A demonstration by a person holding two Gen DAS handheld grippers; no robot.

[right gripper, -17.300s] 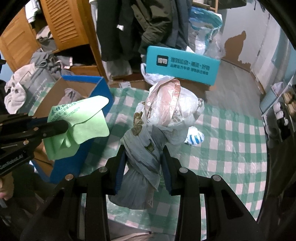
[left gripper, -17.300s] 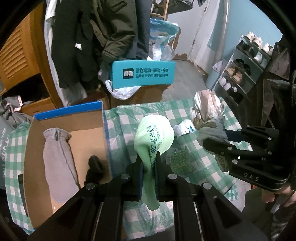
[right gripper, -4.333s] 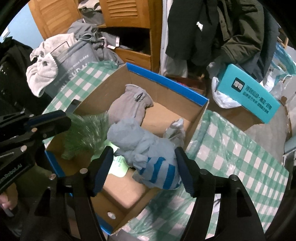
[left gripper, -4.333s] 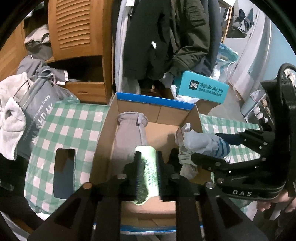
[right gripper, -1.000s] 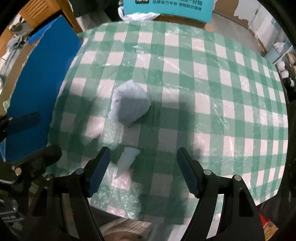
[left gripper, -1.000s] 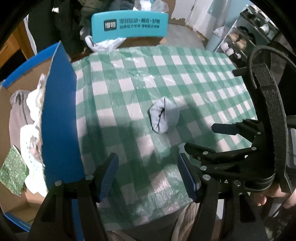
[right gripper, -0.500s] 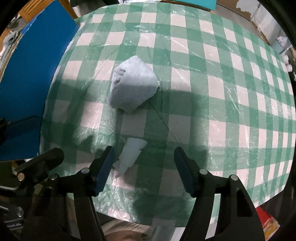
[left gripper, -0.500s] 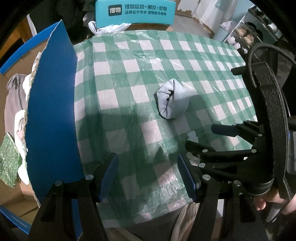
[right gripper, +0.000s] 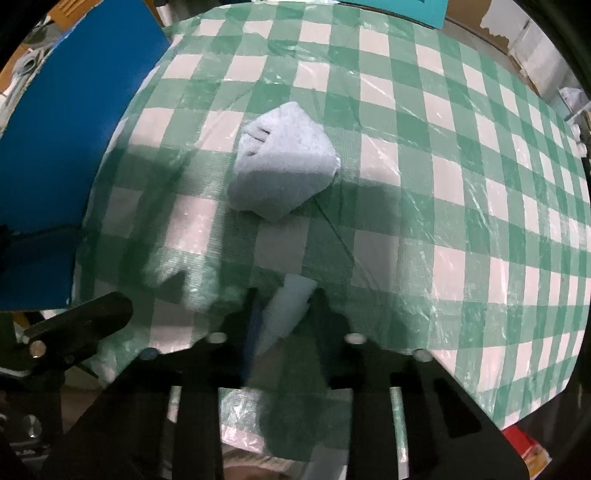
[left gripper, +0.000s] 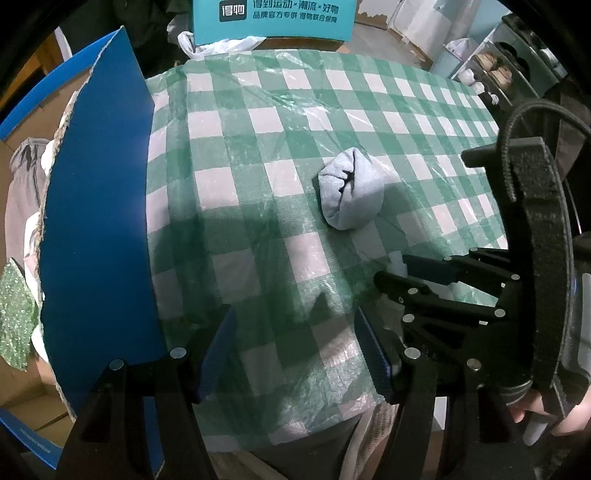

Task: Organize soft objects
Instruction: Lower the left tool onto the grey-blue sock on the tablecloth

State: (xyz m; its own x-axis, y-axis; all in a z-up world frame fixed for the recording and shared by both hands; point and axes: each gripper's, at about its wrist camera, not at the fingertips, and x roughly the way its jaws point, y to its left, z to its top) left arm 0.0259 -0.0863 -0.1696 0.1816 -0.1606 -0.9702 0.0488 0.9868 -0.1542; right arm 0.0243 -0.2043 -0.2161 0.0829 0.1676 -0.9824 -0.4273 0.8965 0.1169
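Observation:
A rolled pale blue sock ball (left gripper: 349,194) (right gripper: 282,173) lies on the green checked tablecloth (left gripper: 258,147). Nearer the table's front edge is a small white cone-shaped scrap (right gripper: 288,310) (left gripper: 397,260). My right gripper (right gripper: 286,314) (left gripper: 402,269) points down over it, jaws closing, pads pressing the scrap's sides. My left gripper (left gripper: 295,332) hovers open over bare cloth to the left of the right one, with nothing between its fingers. One left finger (right gripper: 81,321) shows at the lower left of the right wrist view.
A cardboard box with a raised blue flap (left gripper: 96,221) (right gripper: 66,110) stands at the left, holding a grey garment (left gripper: 18,184) and a green glittery cloth (left gripper: 14,314). A teal carton (left gripper: 273,18) sits behind the table; a shoe rack (left gripper: 498,70) is at the far right.
My right gripper came down closer to the cloth and its jaws went from wide apart to closed on the white scrap. The left gripper stayed open, nearly still.

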